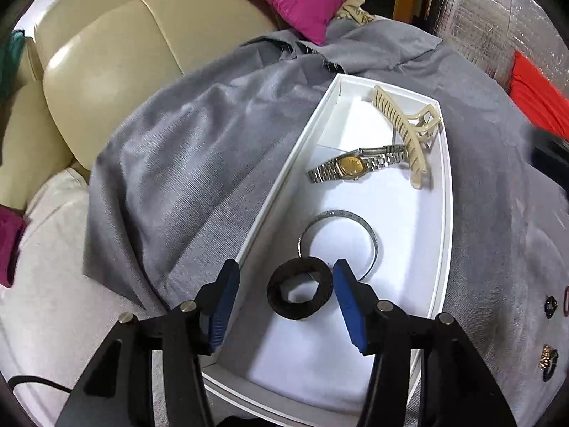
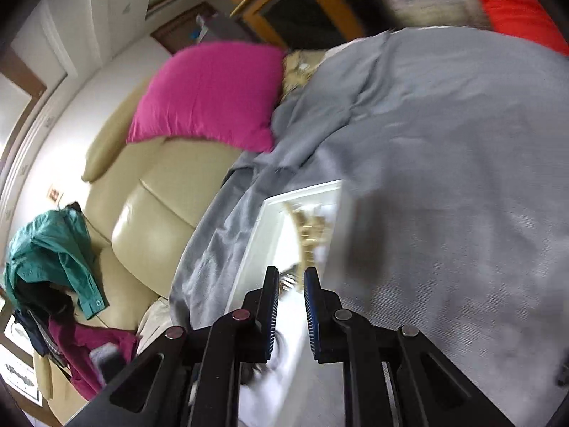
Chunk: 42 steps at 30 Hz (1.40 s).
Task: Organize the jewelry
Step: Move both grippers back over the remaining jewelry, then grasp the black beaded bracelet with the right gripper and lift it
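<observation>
Left claw [image 1: 284, 286] open around black ring [image 1: 300, 287]; no legible writing.

left wrist: close, steeply down on white tray [image 1: 446, 213] | right wrist: shallower, blurred, same tray [image 2: 263, 227]

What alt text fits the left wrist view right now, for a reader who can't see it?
The left gripper hangs open over a white tray on grey cloth, a black fabric ring lying loose between its blue pads. Further along the tray lie a silver bangle, a gold-faced wristwatch and a cream hair claw.
</observation>
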Motion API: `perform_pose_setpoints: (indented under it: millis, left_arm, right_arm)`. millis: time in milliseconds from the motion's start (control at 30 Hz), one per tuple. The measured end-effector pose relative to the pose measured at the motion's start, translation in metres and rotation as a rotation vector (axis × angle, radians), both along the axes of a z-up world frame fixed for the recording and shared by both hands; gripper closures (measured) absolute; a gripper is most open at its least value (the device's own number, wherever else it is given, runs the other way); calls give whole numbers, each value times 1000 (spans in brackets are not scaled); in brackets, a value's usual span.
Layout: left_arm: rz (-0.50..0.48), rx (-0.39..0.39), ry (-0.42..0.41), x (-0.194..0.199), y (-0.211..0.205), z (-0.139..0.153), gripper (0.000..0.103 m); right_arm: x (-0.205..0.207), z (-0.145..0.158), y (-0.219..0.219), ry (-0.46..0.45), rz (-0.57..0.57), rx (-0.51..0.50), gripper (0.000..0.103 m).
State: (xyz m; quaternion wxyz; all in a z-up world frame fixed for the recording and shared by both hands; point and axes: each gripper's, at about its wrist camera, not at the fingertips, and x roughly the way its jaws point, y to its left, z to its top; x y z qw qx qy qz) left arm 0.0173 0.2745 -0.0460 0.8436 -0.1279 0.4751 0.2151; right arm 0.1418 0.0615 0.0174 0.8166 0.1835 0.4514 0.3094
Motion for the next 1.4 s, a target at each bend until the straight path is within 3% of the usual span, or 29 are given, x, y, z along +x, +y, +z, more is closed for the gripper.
perform_pose_setpoints:
  millis: [200, 367, 467, 633, 800, 900, 1033, 1200, 1400]
  left_arm:
    - [-19, 110, -61, -2, -24, 16, 41]
    - [-63, 241, -154, -3, -58, 35, 33]
    - [-154, 330, -227, -4, -97, 45, 27]
    - [-362, 377, -282, 1, -168, 48, 25]
    - [-564, 306, -294, 7, -226, 45, 25]
    - [-632, 296, -278, 10, -252, 40, 25]
    - [-743, 225, -244, 14, -281, 31, 25]
    - [-827, 162, -193, 15, -306, 19, 25]
    - [-866, 159, -177, 14, -318, 11, 25]
  right_arm:
    - [-31, 18, -123, -14, -180, 15, 68]
    - [-61, 12, -229, 4, -354, 31, 67]
    - [-76, 4, -284, 24, -455, 61, 67]
    - [-84, -15, -340, 118, -581, 107, 65]
    - [-82, -31, -353, 169, -593, 75, 65]
    - [-86, -37, -358, 199, -581, 67, 65]
    - [-89, -47, -362, 245, -537, 48, 65]
    - [-93, -51, -358, 267, -459, 39, 65]
    - [-105, -61, -333, 290, -299, -35, 65]
